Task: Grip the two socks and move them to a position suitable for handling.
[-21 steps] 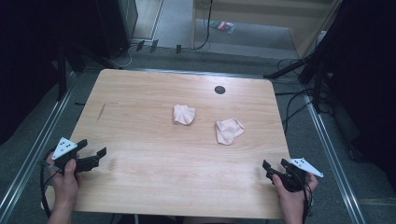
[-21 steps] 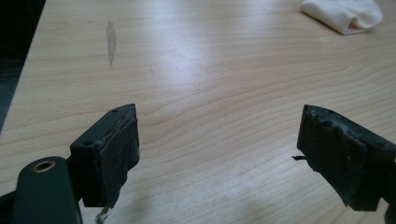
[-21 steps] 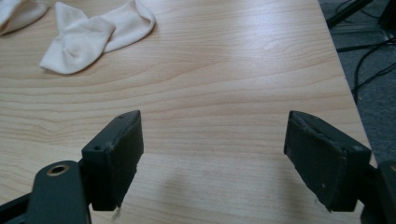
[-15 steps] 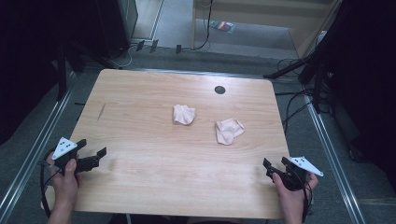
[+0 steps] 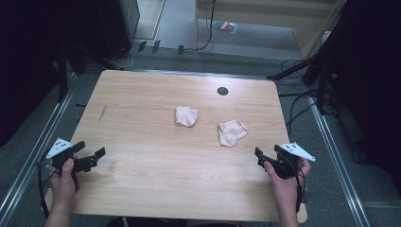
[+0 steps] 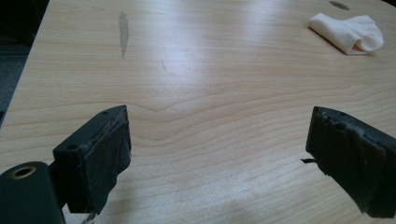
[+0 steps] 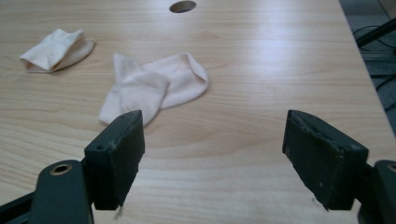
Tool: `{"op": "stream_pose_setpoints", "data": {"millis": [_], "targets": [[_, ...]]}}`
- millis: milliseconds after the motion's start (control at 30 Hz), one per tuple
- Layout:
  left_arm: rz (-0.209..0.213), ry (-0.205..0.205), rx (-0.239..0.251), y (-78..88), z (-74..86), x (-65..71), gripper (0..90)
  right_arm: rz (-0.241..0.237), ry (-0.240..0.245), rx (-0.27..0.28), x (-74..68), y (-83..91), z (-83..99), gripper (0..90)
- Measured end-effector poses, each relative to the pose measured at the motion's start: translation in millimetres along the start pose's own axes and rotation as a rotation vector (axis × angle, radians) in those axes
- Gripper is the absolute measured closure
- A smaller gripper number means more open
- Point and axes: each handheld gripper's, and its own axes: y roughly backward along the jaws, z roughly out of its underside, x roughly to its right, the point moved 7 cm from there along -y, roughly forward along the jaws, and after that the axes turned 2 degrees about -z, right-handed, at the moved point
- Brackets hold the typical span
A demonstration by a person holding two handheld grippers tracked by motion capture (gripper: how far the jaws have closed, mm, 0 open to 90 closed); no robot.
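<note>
Left claw (image 5: 92,159) sits low at the near left corner, jaws spread wide with nothing between them. Right claw (image 5: 261,157) mirrors it at the near right, also gaping, each gripped in one hand.

Overhead light glares pale across the table (image 5: 142,189); surroundings fall near black. Gripper views appear slightly soft at near edges.

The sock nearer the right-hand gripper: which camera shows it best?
The right gripper view: the right sock lies close and large, its crumpled folds clear, just beyond the open right gripper. The high view shows it small but whole, apart from the other sock.
</note>
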Motion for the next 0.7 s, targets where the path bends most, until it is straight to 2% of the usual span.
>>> {"op": "stream_pose_setpoints", "data": {"millis": [100, 133, 167, 267, 367, 533, 667, 700], "targets": [[-0.011, -0.037, 0.011, 0.3, 0.0, 3.8, 7.2, -0.011, 0.021, -0.022, -14.4, -12.7, -11.8, 21.6], [-0.011, -0.037, 0.011, 0.3, 0.0, 3.8, 7.2, -0.011, 0.021, -0.022, -14.4, -12.7, -11.8, 21.6], [-0.007, -0.032, 0.010, 0.7, 0.0, 3.5, 7.2, -0.002, 0.047, -0.033, -21.2, -21.4, -17.2, 21.7], [0.004, -0.003, 0.015, 1.2, -0.3, 1.2, 7.2, -0.008, 0.060, -0.036, -27.4, -29.3, -23.1, 21.8], [0.007, -0.002, 0.007, 1.2, -0.1, 0.9, 7.3, -0.002, 0.080, -0.056, -35.6, -42.9, -31.5, 22.5], [0.008, 0.004, 0.001, -0.1, -0.1, 0.6, 7.3, 0.014, 0.110, -0.080, -39.5, -56.9, -35.1, 23.7], [0.010, 0.008, 0.003, -0.1, -0.1, 0.5, 7.2, 0.019, 0.137, -0.117, -43.5, -72.4, -35.0, 23.9], [0.010, 0.008, 0.002, -0.1, -0.1, 0.4, 7.3, 0.015, 0.148, -0.131, -45.5, -80.9, -34.3, 23.8]]}}
